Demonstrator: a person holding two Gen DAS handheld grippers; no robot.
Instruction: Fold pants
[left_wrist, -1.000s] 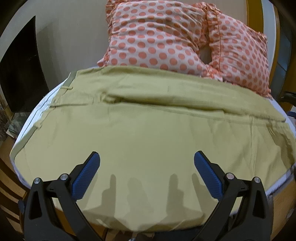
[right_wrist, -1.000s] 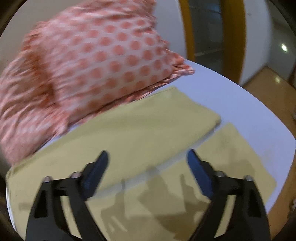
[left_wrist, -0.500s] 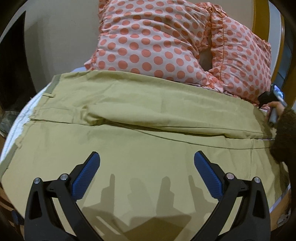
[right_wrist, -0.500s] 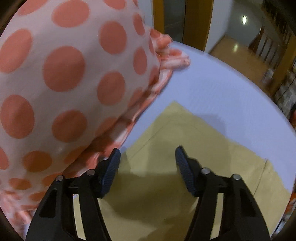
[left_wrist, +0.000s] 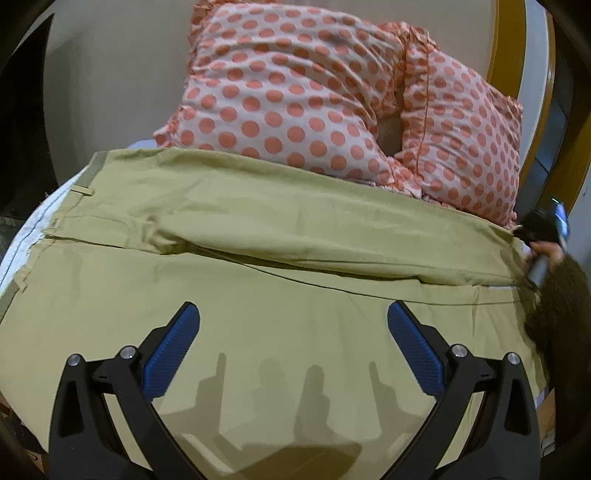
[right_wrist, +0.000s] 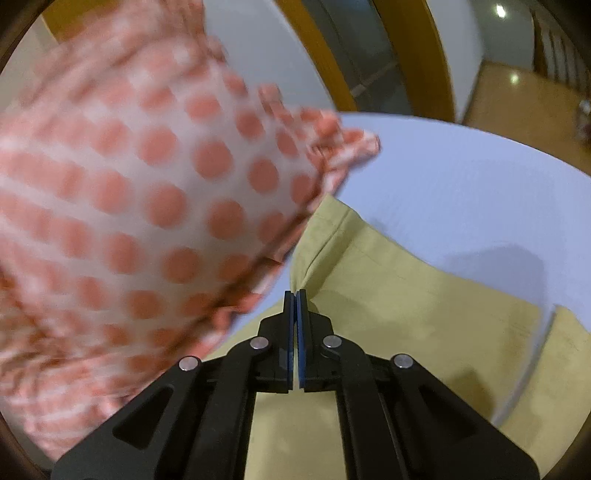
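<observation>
The left gripper (left_wrist: 293, 345) hovers with fingers spread wide above the khaki pants (left_wrist: 258, 295), which lie flat across the bed (right_wrist: 461, 177). At 12 o'clock sit polka-dot pillows (left_wrist: 295, 85). The right gripper (right_wrist: 295, 295) pinches the pants' hem.

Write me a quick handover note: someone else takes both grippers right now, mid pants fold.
Right gripper: shut on the hem corner of the far leg of the pants, next to the spotted pillows.
Left gripper: open, above the near leg, holding nothing.
Pants: spread flat across the bed, waistband to the left, legs side by side.
Done: hem corner pinched.
Left: probably grip with the left gripper too, then make the fold; none is visible so far.
</observation>
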